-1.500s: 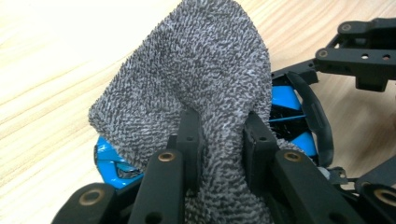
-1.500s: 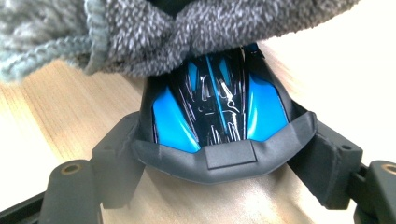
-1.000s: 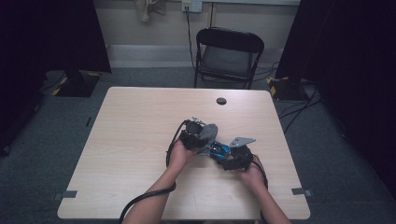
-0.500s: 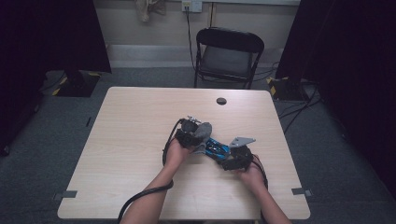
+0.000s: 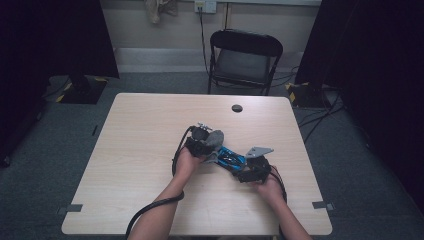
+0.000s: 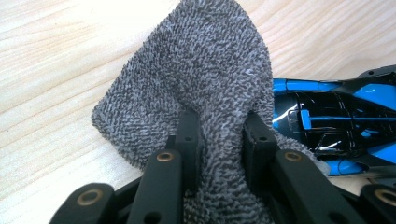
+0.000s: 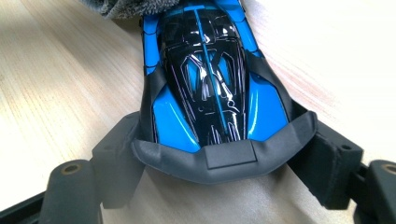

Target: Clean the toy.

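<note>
left tool (image 6: 218, 140) pinching grey terry cloth (image 6: 205, 70) | right tool (image 7: 219, 161) gripping blue-black toy car (image 7: 210, 74) | cloth touching car, on desk (image 5: 150, 130)

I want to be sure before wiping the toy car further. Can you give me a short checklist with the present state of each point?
1. Left gripper shut on the grey cloth: ok, the jaws pinch a fold of it.
2. Right gripper steadies the blue toy car: ok, the jaws sit against both sides of one end.
3. Cloth reaches the car: ok, its edge lies over the far end in the right gripper view.
4. Car flat on the table: cannot tell.
5. Small dark round thing away from the work: ok, it sits near the far edge.
</note>
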`<control>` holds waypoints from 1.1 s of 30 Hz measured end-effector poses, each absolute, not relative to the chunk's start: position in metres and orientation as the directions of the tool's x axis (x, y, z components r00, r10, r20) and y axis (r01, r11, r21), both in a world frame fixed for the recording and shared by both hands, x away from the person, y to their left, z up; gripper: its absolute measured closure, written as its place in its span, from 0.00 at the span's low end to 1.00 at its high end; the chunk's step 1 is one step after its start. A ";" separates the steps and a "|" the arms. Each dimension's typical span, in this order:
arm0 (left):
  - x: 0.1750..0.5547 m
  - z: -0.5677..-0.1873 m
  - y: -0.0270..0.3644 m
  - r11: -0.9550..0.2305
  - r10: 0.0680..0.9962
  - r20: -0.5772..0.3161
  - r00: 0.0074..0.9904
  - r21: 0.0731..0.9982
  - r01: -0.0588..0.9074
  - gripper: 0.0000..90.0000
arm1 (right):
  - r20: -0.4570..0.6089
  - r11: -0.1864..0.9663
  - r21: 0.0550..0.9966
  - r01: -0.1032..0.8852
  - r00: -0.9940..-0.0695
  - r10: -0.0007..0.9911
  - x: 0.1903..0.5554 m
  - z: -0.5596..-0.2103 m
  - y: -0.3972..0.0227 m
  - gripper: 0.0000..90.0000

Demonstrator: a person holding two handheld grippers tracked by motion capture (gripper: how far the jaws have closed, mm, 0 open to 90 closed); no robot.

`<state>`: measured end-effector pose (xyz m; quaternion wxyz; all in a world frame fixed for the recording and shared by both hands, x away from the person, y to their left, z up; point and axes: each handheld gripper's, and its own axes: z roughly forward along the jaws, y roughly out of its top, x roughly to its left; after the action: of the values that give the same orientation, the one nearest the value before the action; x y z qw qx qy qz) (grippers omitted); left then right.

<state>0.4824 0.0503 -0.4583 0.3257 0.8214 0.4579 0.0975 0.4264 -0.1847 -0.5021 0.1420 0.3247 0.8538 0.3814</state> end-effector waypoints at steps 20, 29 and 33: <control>0.492 -0.466 0.068 -0.352 0.854 -0.108 0.509 0.601 0.718 0.80 | 0.005 0.498 0.744 0.446 -0.749 0.663 0.426 -0.502 -0.185 0.27; 0.493 -0.470 0.076 -0.361 0.857 -0.092 0.507 0.594 0.719 0.80 | 0.005 0.498 0.744 0.446 -0.749 0.663 0.426 -0.502 -0.185 0.27; 0.492 -0.470 0.082 -0.352 0.864 -0.089 0.495 0.595 0.722 0.80 | 0.006 0.497 0.744 0.447 -0.748 0.663 0.426 -0.502 -0.185 0.27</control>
<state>0.4921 0.0817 -0.4704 0.2933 0.8133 0.4876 0.1214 0.4265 -0.1847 -0.5021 0.1420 0.3251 0.8535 0.3817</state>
